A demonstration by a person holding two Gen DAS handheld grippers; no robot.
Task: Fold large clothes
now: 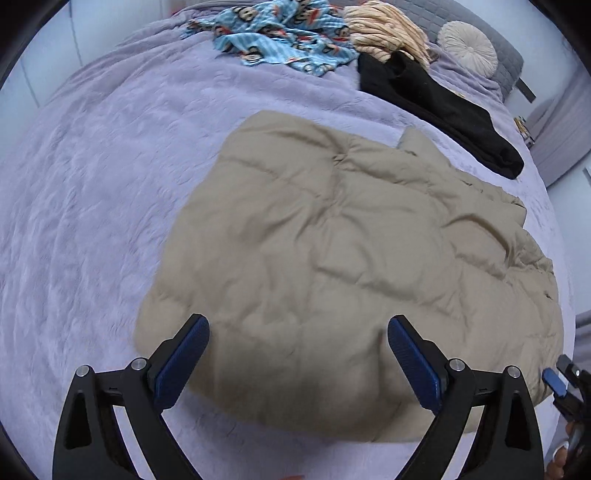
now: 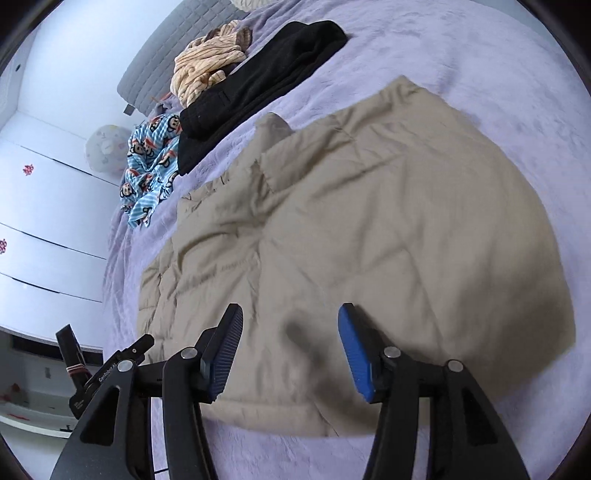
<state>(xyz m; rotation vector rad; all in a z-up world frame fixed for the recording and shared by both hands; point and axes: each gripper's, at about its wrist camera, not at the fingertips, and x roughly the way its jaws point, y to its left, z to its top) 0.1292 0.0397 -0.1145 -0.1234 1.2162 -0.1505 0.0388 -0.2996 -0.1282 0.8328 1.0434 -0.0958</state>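
Observation:
A beige quilted jacket [image 1: 351,258] lies spread on the lilac bedspread [image 1: 92,203], folded into a rough rectangle; it also shows in the right wrist view [image 2: 369,240]. My left gripper [image 1: 298,328] is open and empty, hovering over the jacket's near edge. My right gripper [image 2: 291,317] is open and empty, also above the jacket's near edge. The right gripper shows at the lower right edge of the left wrist view [image 1: 561,380]. The left gripper shows at the lower left of the right wrist view [image 2: 122,354].
A black garment [image 1: 439,107] lies beyond the jacket. A blue monkey-print cloth [image 1: 284,37] and a cream striped garment [image 1: 384,29] lie at the far end by a round pillow [image 1: 467,46]. White drawers [image 2: 44,221] stand beside the bed.

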